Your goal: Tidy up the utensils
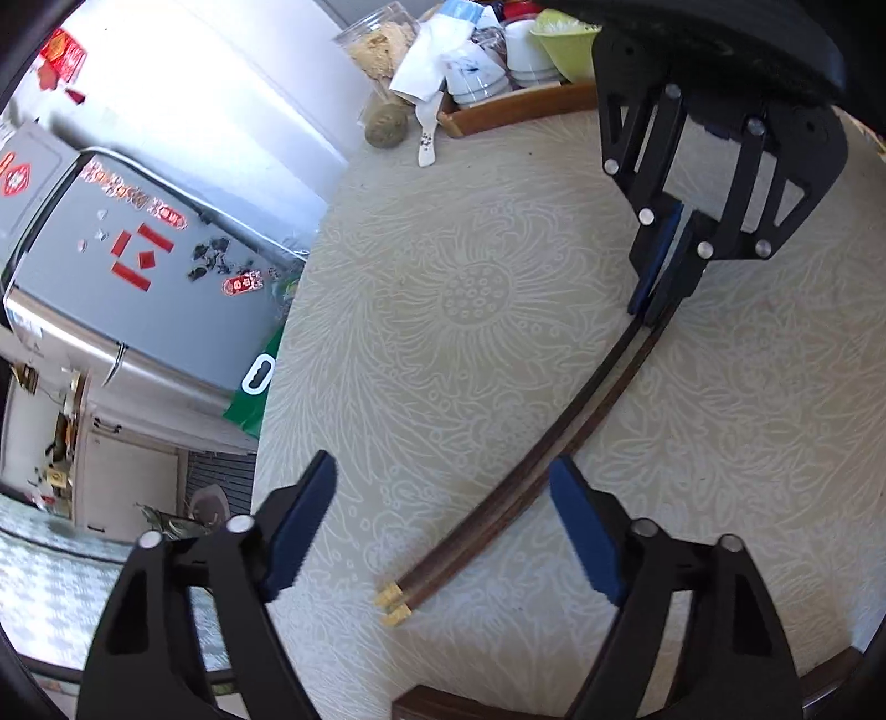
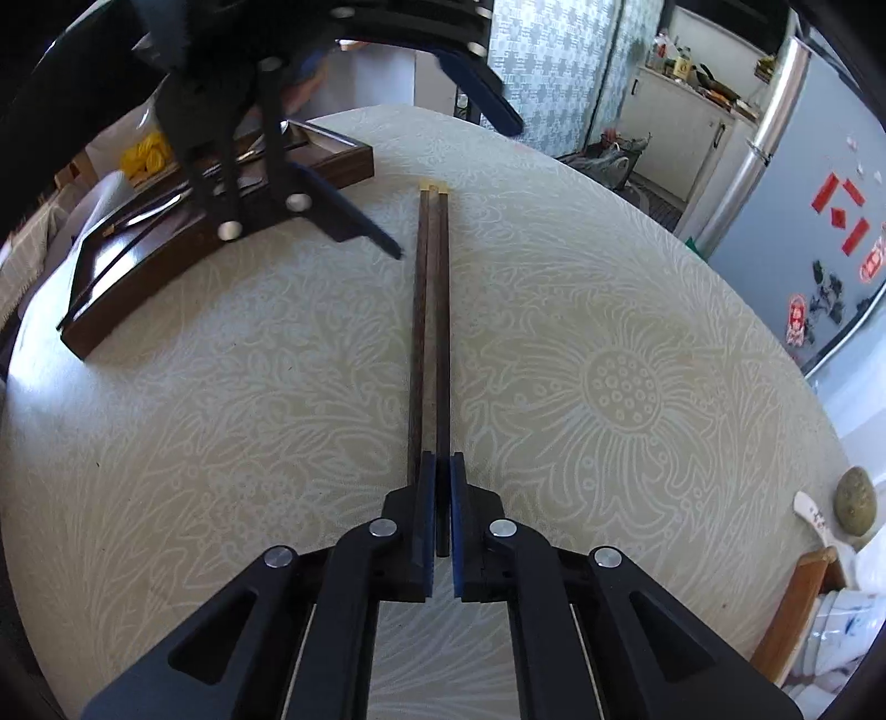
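A pair of dark wooden chopsticks (image 1: 531, 471) with gold ends lies on the cream floral tablecloth. My right gripper (image 2: 441, 471) is shut on the thin end of one chopstick (image 2: 442, 343); the other chopstick (image 2: 419, 332) lies just left of its fingers. In the left wrist view the right gripper (image 1: 653, 304) pinches the far end. My left gripper (image 1: 443, 482) is open, its blue pads either side of the chopsticks near the gold ends. It also shows in the right wrist view (image 2: 459, 188), above the gold tips.
A dark wooden utensil tray (image 2: 166, 260) with metal cutlery sits at the table's far left edge. A light wooden tray (image 1: 515, 111) holds bowls and cups. A white ceramic spoon (image 1: 427, 138), a round brownish object (image 1: 386, 127) and a plastic jar (image 1: 382, 44) stand nearby.
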